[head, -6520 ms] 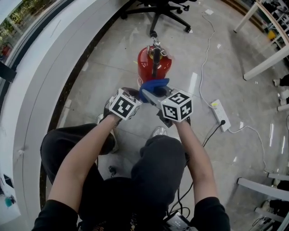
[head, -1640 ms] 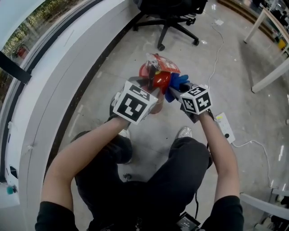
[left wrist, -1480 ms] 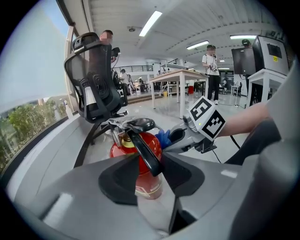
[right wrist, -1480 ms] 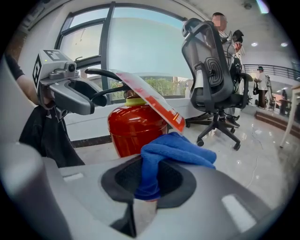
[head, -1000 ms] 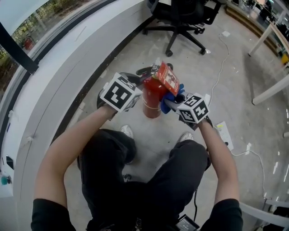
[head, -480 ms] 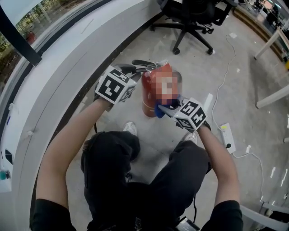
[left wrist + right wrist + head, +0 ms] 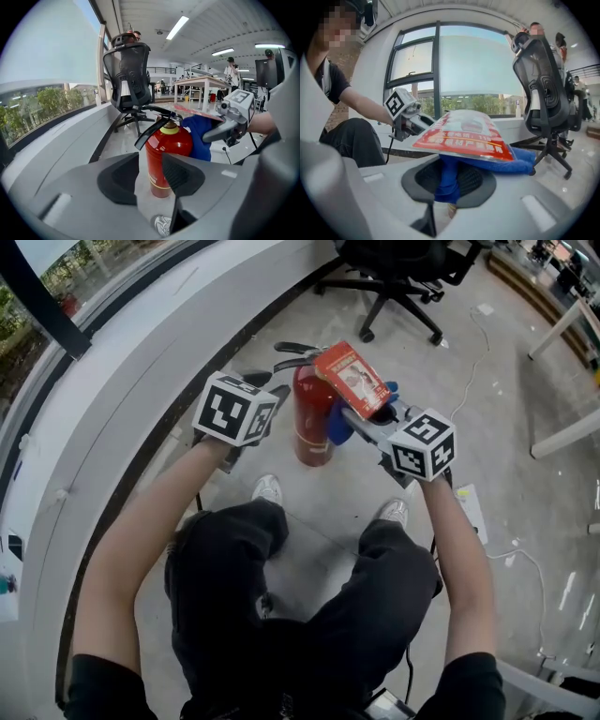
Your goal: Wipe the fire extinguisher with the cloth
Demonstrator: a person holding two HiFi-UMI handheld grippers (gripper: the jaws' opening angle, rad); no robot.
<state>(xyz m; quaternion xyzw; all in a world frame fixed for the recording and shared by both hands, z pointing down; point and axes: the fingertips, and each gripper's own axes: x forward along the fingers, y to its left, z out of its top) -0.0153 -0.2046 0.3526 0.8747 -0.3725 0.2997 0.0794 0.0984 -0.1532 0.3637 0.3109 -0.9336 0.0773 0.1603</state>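
A red fire extinguisher (image 7: 312, 427) stands upright on the floor in front of the person's knees, its black lever (image 7: 298, 350) pointing left. A red printed tag (image 7: 353, 378) hangs at its top. My right gripper (image 7: 361, 421) is shut on a blue cloth (image 7: 337, 425) pressed against the cylinder's upper right side, under the tag. In the right gripper view the cloth (image 7: 499, 164) bunches between the jaws with the tag (image 7: 464, 133) lying over it. My left gripper (image 7: 268, 390) sits just left of the cylinder. Its jaws have just been opening, and nothing is between its pads (image 7: 183, 176); the extinguisher (image 7: 165, 157) shows beyond them.
A curved white window ledge (image 7: 122, 362) runs along the left. A black office chair (image 7: 394, 263) stands behind the extinguisher. A power strip (image 7: 469, 502) with a cable lies on the floor at the right, near a white table leg (image 7: 567, 435). The person's shoes (image 7: 269, 488) are close below.
The left gripper has opened and drawn away leftward from the lever. The right gripper has risen with the cloth from the cylinder's lower body to its top, under the tag.
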